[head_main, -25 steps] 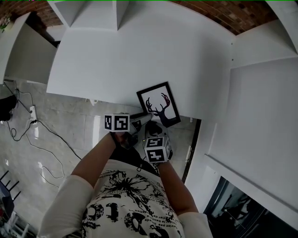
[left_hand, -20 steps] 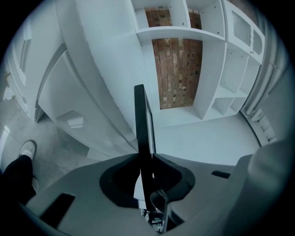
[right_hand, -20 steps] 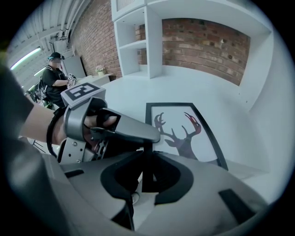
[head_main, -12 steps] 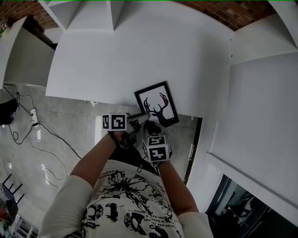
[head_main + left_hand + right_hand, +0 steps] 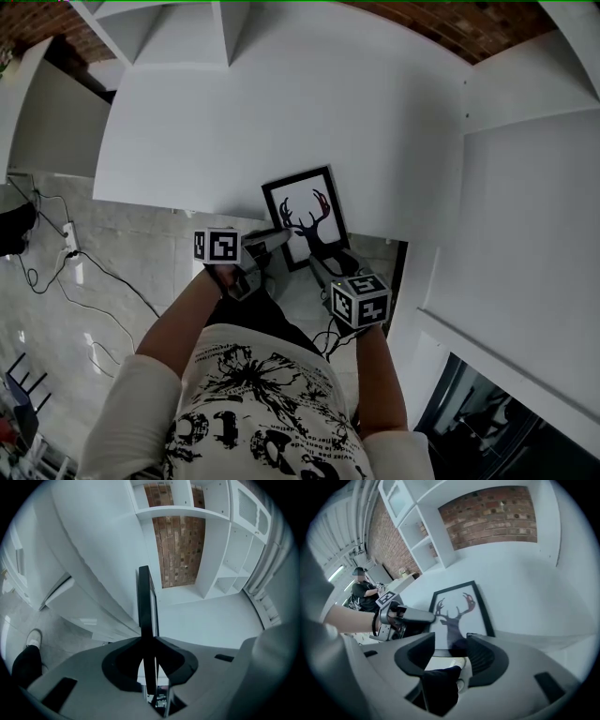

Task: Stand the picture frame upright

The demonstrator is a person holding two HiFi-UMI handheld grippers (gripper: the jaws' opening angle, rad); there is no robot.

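The black picture frame with a deer silhouette sits at the front edge of the white table, its lower part jutting past that edge. My left gripper is shut on the frame's left side. In the left gripper view the frame shows edge-on, pinched between the pads of my left gripper. My right gripper hangs just below the frame's bottom edge, its jaws opening with nothing between them. In the right gripper view the frame lies beyond the tips of my right gripper, with the left gripper at its left.
White shelving and a brick wall stand behind the table. A white cabinet is close on the right. Cables trail over the tiled floor at left. A seated person is far off in the right gripper view.
My right gripper has let go of the frame's bottom edge and drawn back to the right. The frame has shifted slightly left in the left gripper's hold.
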